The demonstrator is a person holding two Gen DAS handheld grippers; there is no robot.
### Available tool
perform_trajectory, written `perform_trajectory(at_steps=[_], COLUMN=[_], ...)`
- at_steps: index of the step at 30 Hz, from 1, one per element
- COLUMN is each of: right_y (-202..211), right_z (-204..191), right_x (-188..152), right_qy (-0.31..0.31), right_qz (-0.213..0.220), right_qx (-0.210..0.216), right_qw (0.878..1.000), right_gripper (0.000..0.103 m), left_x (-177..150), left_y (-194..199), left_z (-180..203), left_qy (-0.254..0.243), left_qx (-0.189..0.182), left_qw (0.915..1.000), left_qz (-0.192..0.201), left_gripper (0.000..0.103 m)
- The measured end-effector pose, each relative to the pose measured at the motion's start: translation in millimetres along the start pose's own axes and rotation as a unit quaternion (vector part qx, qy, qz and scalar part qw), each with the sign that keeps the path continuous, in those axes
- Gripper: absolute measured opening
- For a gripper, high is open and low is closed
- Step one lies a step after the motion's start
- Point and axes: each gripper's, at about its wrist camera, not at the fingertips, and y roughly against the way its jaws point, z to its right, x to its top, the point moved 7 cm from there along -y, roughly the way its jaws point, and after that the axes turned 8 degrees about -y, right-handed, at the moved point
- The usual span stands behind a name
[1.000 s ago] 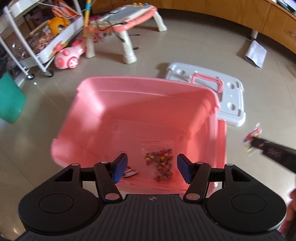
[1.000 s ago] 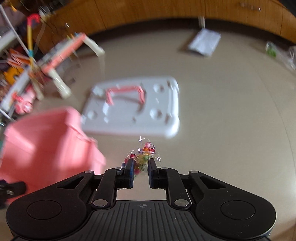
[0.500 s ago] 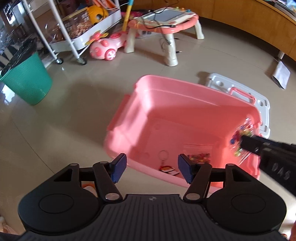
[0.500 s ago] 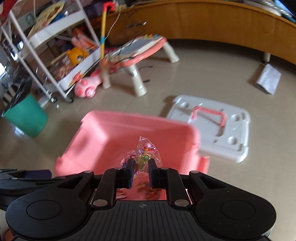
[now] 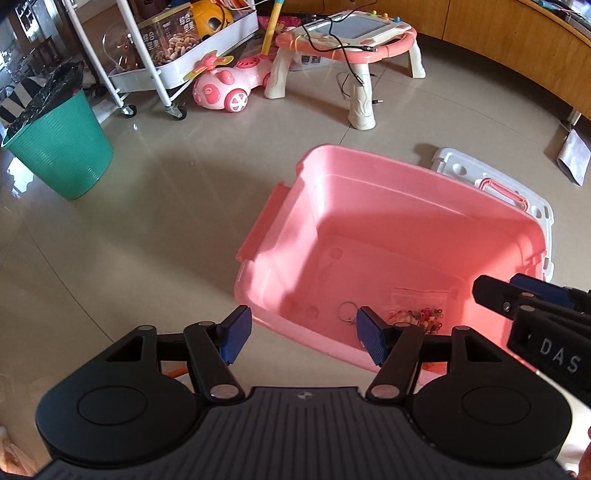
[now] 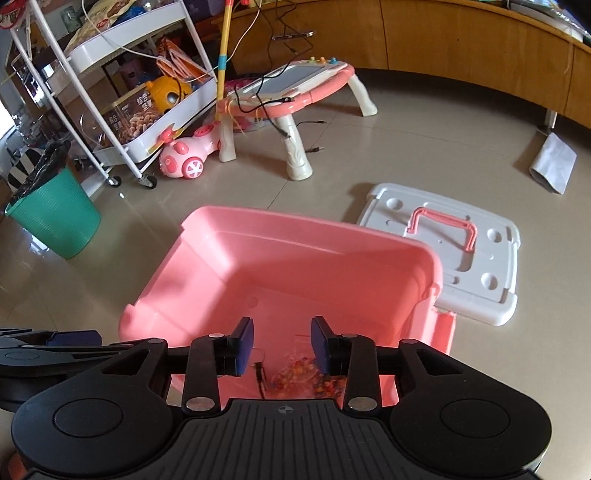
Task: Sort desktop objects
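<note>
The right gripper (image 6: 282, 345) hangs over the near end of the pink bin (image 6: 369, 236), its jaws opening with nothing pinched between the blue pads (image 6: 243, 345). Below the gap, on the bin floor, lies a clear bag of beads (image 6: 299, 373); its lower part is cut off by the gripper body, so its outline is hard to read here. A thin dark piece just left of it is too small to name.

The left gripper (image 5: 303, 338) is spread wide and empty, straddling the bin's near wall (image 5: 266, 288). From its camera a bead bag (image 5: 421, 308) lies flat near the bin's near right corner, long axis running left to right, its near edge hidden behind the right pad. A key ring (image 5: 346, 310) sits just left of it, partly covered.

The bin's long axis runs away to the right. Beyond its far right corner the white lid (image 6: 454, 254) lies flat on the floor, handle up. Farther off stand a green bucket (image 5: 59, 147), a cart (image 5: 166, 55) and a toy table (image 5: 351, 33).
</note>
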Motion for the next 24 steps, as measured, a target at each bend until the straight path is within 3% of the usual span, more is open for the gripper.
perform_trajectory(at_steps=[7, 14, 24], right_y=[18, 36, 22], right_z=[19, 65, 125], right_x=[19, 49, 83], right_qy=[-0.019, -0.062, -0.094], right_qz=[0.027, 0.067, 0.086], right_qx=[0.002, -0.007, -0.035], right_qw=[0.999, 0.996, 0.991], right_gripper=[0.032, 0.032, 0.032], left_x=[16, 49, 105], left_y=[5, 5, -16], left_z=[19, 53, 117], left_qy=[-0.022, -0.053, -0.097], left_qx=[-0.006, -0.022, -0.054], left_qw=[0.9997, 0.9978, 0.9927], left_qz=[0.013, 0.032, 0.048], left_gripper=[0.065, 0.065, 0.065])
